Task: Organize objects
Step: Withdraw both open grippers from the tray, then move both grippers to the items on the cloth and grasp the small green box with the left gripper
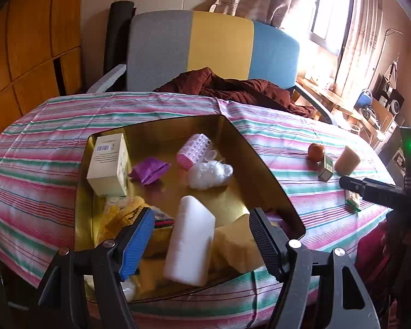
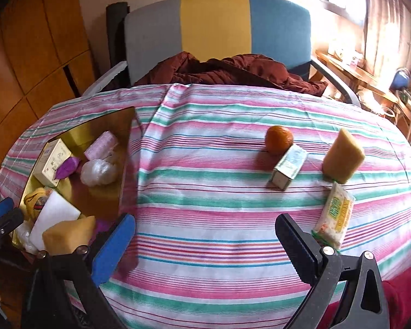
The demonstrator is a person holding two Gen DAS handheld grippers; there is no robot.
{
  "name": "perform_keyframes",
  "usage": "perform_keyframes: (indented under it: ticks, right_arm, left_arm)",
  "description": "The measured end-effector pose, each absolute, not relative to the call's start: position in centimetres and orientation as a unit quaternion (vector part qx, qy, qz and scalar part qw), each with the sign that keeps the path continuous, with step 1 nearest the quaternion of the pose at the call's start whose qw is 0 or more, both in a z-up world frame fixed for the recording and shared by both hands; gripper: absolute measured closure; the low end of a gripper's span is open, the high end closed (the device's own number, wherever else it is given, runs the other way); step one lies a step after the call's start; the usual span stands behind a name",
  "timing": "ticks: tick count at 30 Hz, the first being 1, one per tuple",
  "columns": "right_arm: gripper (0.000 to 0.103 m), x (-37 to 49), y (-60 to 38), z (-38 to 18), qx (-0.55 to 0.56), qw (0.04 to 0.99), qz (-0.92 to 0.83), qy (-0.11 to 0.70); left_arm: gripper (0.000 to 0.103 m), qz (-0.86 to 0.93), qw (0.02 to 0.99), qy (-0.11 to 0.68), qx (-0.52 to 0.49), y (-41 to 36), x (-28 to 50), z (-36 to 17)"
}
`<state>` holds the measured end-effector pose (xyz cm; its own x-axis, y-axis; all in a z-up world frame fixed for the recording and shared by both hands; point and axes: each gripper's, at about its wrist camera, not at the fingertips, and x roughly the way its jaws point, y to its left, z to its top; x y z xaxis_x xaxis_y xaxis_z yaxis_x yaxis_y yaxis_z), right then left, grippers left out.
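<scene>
Both grippers hang with fingers spread and nothing between them: the left gripper (image 1: 201, 235) over the near end of a shiny gold tray (image 1: 263, 164), the right gripper (image 2: 205, 235) above bare striped cloth on the surface (image 2: 205, 200). Beyond stands a grey, yellow and blue chair (image 2: 216, 27) heaped with dark red fabric (image 2: 233, 71). A white foam block (image 1: 190, 238) and a cream box (image 1: 109, 164) crowd the tray, while a tan sponge (image 2: 342, 156), crinkly snack packet (image 2: 334, 216), small carton (image 2: 289, 167) and round orange (image 2: 279, 139) remain outside on the cloth.
</scene>
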<state>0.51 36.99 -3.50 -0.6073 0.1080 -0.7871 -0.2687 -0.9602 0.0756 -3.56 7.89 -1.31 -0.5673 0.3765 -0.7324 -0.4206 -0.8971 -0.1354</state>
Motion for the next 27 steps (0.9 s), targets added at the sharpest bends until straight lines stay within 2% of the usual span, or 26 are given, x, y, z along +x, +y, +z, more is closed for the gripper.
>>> perform_keyframes:
  ticks: [8,13,16,27]
  right_arm:
    - [0.000,1.7,47.3,-2.7,-0.436,0.202,0.866,0.138]
    - [0.000,2.6,53.2,-3.7,-0.434,0.263,0.843,0.178]
    - [0.000,3.7,55.4,-4.1,-0.410,0.267,0.836,0.247]
    - [0.000,4.8,56.3,-3.2,-0.339,0.257,0.854,0.299]
  left_arm:
    - [0.031,0.882,0.240,0.028,-0.405,9.7,-4.4,-0.2]
    - [0.031,0.873,0.265,0.057,-0.405,12.7,-4.4,0.4]
    - [0.031,0.864,0.286,0.077,-0.408,15.4,-4.4,0.6]
    - [0.031,0.818,0.355,0.146,-0.427,26.8,-3.7,-0.8]
